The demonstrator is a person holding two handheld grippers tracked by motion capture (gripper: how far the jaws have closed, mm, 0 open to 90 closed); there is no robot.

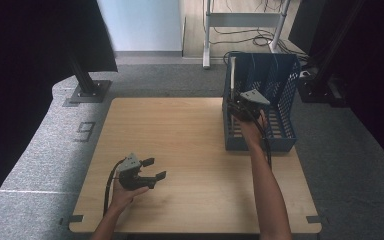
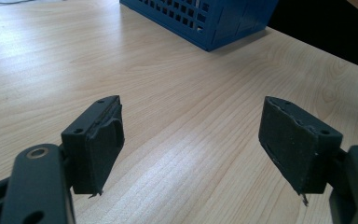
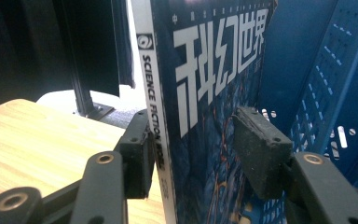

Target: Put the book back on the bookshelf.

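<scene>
At the blue rack [image 1: 285,90], right gripper [image 3: 191,154] half open astride an upright magazine [image 3: 209,93], pads apparently off it, standing unaided; left gripper [image 2: 191,149] wide open, empty, parked over table [image 2: 177,93].

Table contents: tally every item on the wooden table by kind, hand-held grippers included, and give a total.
Blue slotted file rack: 1
Science-fiction magazine, standing upright in the rack: 1
Hand-held grippers: 2, the left gripper open over bare wood, the right gripper at the rack with its jaws astride the magazine, apart from its cover on one side
Total: 4
</scene>
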